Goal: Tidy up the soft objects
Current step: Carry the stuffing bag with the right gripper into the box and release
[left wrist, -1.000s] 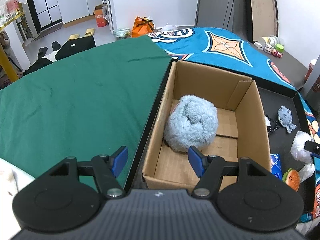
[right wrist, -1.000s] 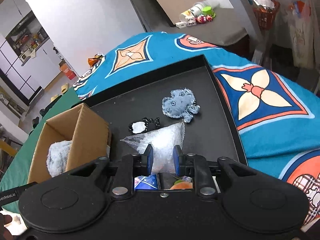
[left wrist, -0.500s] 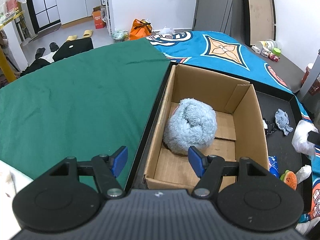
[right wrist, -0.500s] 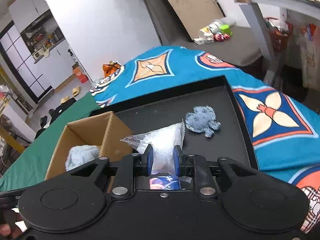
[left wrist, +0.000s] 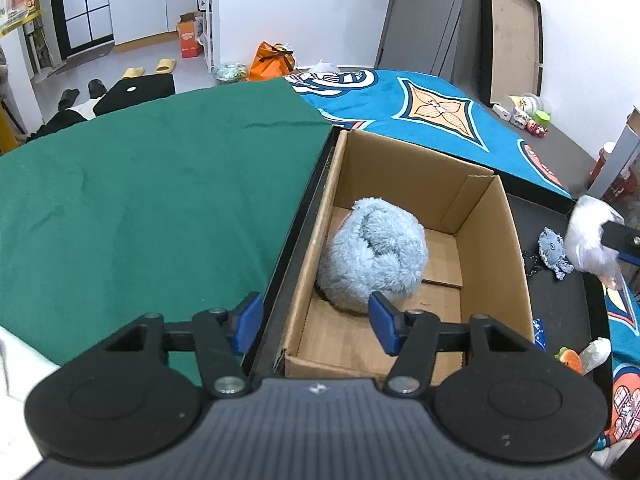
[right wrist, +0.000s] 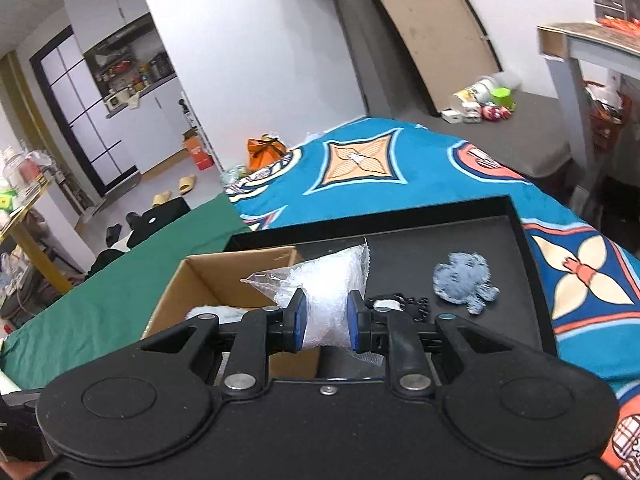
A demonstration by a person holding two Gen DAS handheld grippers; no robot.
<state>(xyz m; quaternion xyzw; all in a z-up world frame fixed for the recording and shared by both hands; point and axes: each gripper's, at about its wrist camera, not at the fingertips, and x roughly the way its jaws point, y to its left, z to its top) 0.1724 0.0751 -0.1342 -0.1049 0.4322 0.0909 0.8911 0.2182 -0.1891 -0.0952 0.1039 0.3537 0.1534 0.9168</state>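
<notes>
Carrying the plastic bag [right wrist: 328, 300] of white filling up and away from the black tray [right wrist: 440, 248], toward the cardboard box [right wrist: 208, 284]. Sitting low over the tray one second ago; now hanging in the middle of the right wrist view, in front of the right wall of the box. Showing also at the right edge of the left wrist view, higher than before.

Squeezing the bag firmly between both blue pads of the right claw [right wrist: 326, 320]. Probably meaning that the pick is done and the drop into the box is coming next.

Already lying inside the box, toward its left wall: a fluffy blue toy [left wrist: 372, 256], leaving free floor on the right side for the bag.

Waiting wide apart and gripping nothing, at lower centre of the left wrist view: the left claw [left wrist: 314, 322], hovering over the near left wall of the box.

Still lying on the tray, right of centre: a small grey plush [right wrist: 464, 282].
</notes>
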